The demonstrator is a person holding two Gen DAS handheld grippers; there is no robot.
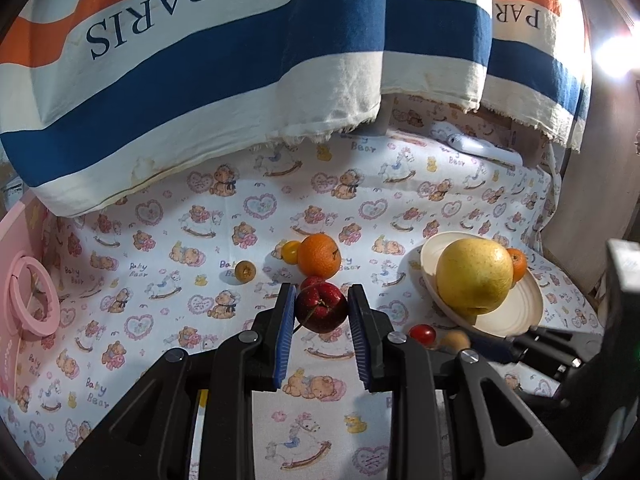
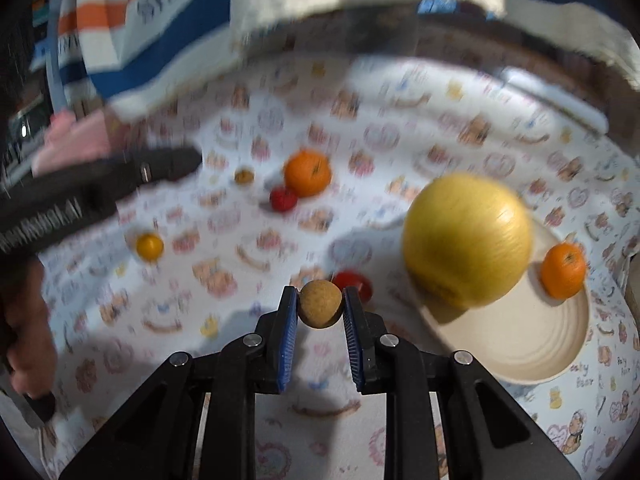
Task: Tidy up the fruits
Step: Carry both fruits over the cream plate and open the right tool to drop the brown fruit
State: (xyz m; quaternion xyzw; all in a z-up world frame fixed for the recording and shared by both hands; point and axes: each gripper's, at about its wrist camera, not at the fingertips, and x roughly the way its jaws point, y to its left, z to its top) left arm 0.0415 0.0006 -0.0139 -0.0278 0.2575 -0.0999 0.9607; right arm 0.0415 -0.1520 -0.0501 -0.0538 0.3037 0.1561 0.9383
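The left tongs [image 1: 321, 306] are pinching a dark red apple [image 1: 321, 307] between their blue pads, and its thin stem is sticking out toward the left pad. Just behind this apple a second small red fruit [image 1: 311, 281] is peeking out, and it is touching a big orange [image 1: 319, 255]. A small yellow fruit [image 1: 291, 251] is sitting against the left side of the orange, and a little brown round fruit [image 1: 245, 270] is lying a bit further left on the tabletop [image 1: 168, 248], which is wearing a cloth with bears and rocking horses.

The right tongs [image 2: 320, 305] are pinching a small tan round fruit [image 2: 320, 305] at their tips, with both pads pressing on its sides. Just behind them a red cherry tomato [image 2: 354, 282] is lying on the cloth. To the right a cream plate [image 2: 520, 344] is carrying a large yellow pear-like fruit [image 2: 466, 240] and a small mandarin [image 2: 563, 270], which are sitting near each other at its far side. The right wrist view is blurring from motion.

At the left edge of that view a person's hand [image 2: 28, 320] is holding the other black tool. Behind everything a striped fabric [image 1: 224, 92] with the word PARIS is hanging down to the tabletop, and a pink holder [image 1: 28, 280] is standing at the far left.
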